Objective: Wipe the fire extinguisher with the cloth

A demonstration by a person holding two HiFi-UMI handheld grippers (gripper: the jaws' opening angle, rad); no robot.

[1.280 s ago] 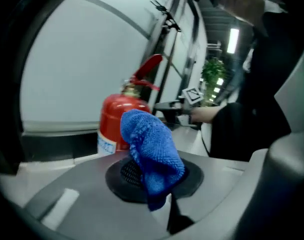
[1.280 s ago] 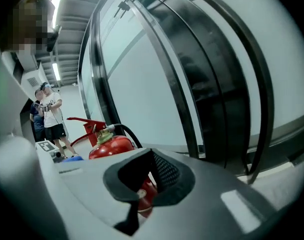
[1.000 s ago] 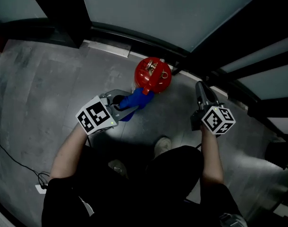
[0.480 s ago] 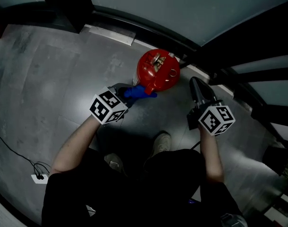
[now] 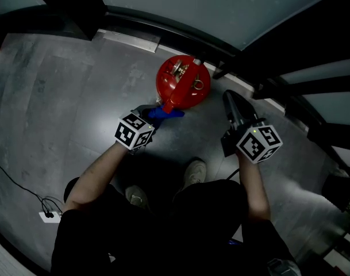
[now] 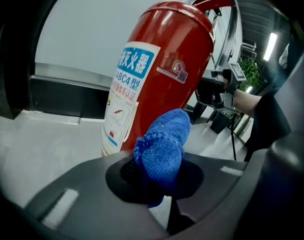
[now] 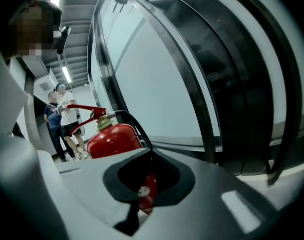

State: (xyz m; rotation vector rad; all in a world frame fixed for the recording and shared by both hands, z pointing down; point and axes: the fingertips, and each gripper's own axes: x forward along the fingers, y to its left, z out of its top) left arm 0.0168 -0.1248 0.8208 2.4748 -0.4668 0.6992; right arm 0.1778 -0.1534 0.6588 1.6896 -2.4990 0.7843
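- My left claw (image 5: pixel 153 115) sits just left of the extinguisher (image 5: pixel 180 82), low on its near side. Its jaws are pinched on the blue cloth (image 6: pixel 161 146).
- The cloth bulges out past the jaw tips. Its end lies against the extinguisher's red wall, right beside the label (image 6: pixel 129 94).
- The label has a blue band with white Chinese characters. Under them I can read "ABC4" and one more character. The small print lower down is too fine to read.
- The extinguisher stands upright on the grey floor (image 5: pixel 60 96), close to the glass wall. The red handle (image 7: pixel 87 109) and black hose (image 7: pixel 137 126) are on top of it.
- My right claw (image 5: pixel 231 101) is to the right of the extinguisher, near it but not touching. Its jaws are pressed together on nothing and point towards the glass.
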